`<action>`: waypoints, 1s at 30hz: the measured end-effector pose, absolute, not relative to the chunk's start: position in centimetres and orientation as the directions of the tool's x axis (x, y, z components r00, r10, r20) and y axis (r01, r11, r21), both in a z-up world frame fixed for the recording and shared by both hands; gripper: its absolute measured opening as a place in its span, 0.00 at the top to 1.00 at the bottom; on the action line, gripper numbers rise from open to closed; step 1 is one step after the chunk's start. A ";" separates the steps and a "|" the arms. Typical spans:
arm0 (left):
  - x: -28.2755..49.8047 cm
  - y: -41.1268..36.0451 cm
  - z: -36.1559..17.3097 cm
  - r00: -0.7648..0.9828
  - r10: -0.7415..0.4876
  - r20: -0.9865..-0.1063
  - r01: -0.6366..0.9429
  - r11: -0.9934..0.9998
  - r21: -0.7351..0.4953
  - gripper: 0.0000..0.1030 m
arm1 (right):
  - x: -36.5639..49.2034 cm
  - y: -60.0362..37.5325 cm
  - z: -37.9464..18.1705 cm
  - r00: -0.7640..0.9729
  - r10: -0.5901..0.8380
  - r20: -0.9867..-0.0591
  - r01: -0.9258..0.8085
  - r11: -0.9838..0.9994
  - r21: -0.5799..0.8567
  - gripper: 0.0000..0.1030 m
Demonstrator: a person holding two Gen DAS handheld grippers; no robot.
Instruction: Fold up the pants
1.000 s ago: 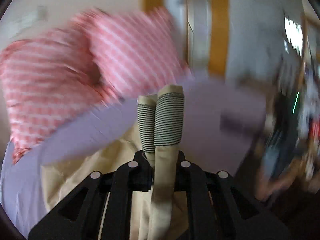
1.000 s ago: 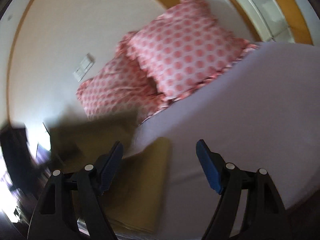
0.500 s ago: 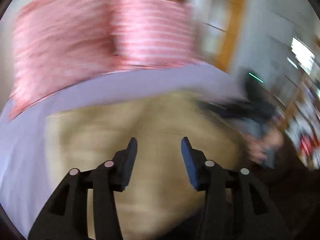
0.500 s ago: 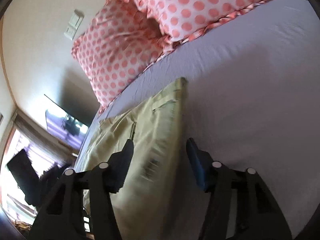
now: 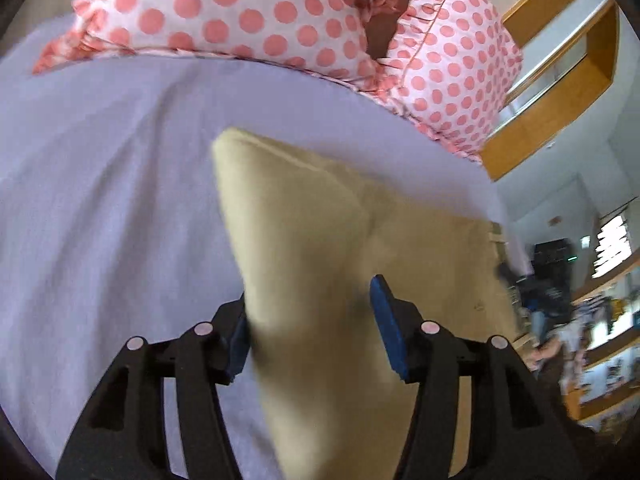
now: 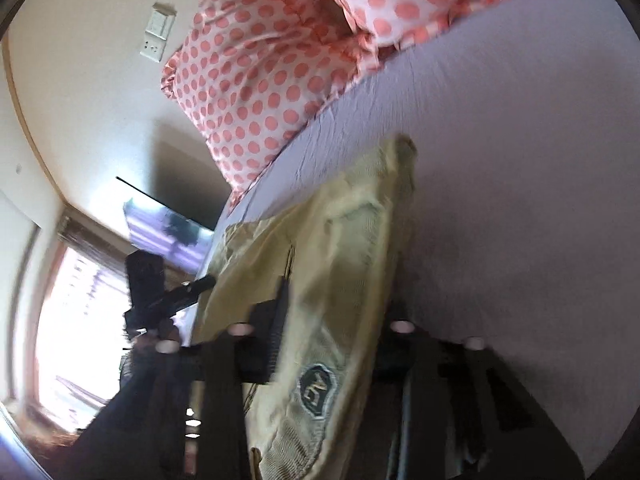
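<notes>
Khaki cotton pants, already doubled into a long strip, lie on the lavender bed sheet, with the far end pointing at the pink polka-dot pillows and the near end right at both grippers. The waistband end with the dark round patch is the part closest in the right wrist view.

Judging from the layout, the step in hand is grabbing the near end so it can be carried over toward the far end for the next fold.

Left gripper: jaws spread wide, straddling the near part of the strip, nothing pinched yet. The blue pads sit either side of the cloth, and the left one is partly hidden behind the edge of the fabric.

Right gripper: fabric is bunched up between its jaws, but that view is smeared, so I honestly can't tell if it's clamped or only around it.

Tips for doing this well, imo:
- get all the layers between the pads before closing, otherwise the bottom layer stays behind and the fold goes crooked
- grip at matching spots on the two edges so the end lifts level
- lift enough to clear the sheet, then lay it down edge to edge
- watch the thick waistband seam, it probably wants to slip out of a shallow pinch
</notes>
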State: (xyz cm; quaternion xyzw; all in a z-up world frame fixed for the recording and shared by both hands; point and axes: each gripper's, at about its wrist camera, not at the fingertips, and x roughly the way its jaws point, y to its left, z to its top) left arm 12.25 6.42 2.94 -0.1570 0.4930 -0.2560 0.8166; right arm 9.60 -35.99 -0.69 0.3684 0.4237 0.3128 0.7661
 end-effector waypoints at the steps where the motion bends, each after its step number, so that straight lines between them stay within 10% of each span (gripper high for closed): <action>1: 12.8 6.5 2.7 0.369 -0.600 -0.710 0.254 0.800 -0.544 0.59 | 9.7 -36.1 -1.3 0.426 0.823 -0.376 -0.156 0.476 0.865 0.86; 2: 13.9 6.4 2.4 0.356 -0.617 -0.702 0.243 0.786 -0.568 0.82 | 9.7 -36.1 -1.4 0.424 0.831 -0.359 -0.157 0.458 0.875 0.87; 6: 13.6 6.8 2.4 0.364 -0.632 -0.685 0.227 0.773 -0.592 0.93 | 9.6 -35.7 0.2 0.439 0.839 -0.322 -0.195 0.439 0.877 0.88; 21: 27.2 3.1 7.6 0.557 -0.320 -0.767 0.171 0.947 -0.271 0.92 | 24.5 -34.8 4.5 0.515 0.713 -0.475 -0.106 0.603 0.791 0.89; 26: 27.5 4.2 4.9 0.536 -0.229 -0.812 0.118 0.973 -0.196 0.81 | 25.1 -35.7 2.8 0.513 0.567 -0.644 0.015 0.745 0.667 0.72; 30: 23.1 5.4 8.3 0.652 -0.247 -0.717 0.146 0.969 -0.202 0.79 | 21.3 -37.4 6.9 0.651 0.550 -0.523 -0.085 0.738 0.669 0.48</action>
